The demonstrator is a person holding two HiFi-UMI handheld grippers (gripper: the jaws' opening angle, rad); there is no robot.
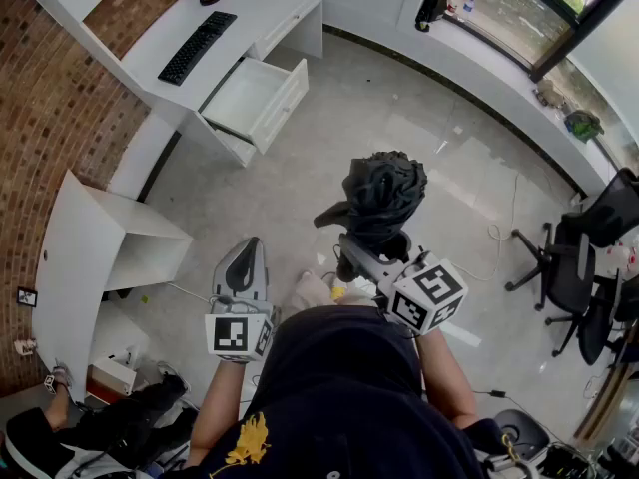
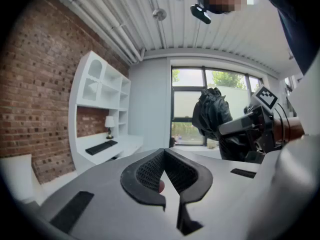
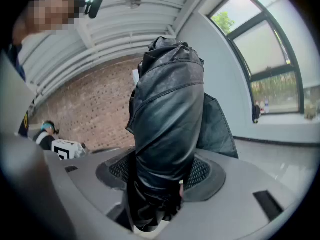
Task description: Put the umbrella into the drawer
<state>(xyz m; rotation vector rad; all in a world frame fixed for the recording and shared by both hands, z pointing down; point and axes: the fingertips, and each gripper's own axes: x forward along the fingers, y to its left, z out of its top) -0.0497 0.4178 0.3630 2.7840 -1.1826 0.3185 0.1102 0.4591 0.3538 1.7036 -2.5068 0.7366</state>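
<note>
My right gripper (image 1: 371, 250) clamps the umbrella (image 1: 384, 193), left gripper (image 1: 247, 250) pinched together empty; mid-carry, next I must reach the open drawer (image 1: 252, 96)

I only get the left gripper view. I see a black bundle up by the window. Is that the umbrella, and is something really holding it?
Observer: Yes. In the right gripper view, the right gripper has its jaws closed on the folded black umbrella, near one end.
Operator: Where's the drawer? I only see a desk with a keyboard.
Observer: The head view shows a white drawer pulled open under that desk, to the right of the keyboard.
Operator: Are we close to it?
Observer: Not yet. In the head view, bare floor lies between the umbrella and the drawer.
</note>
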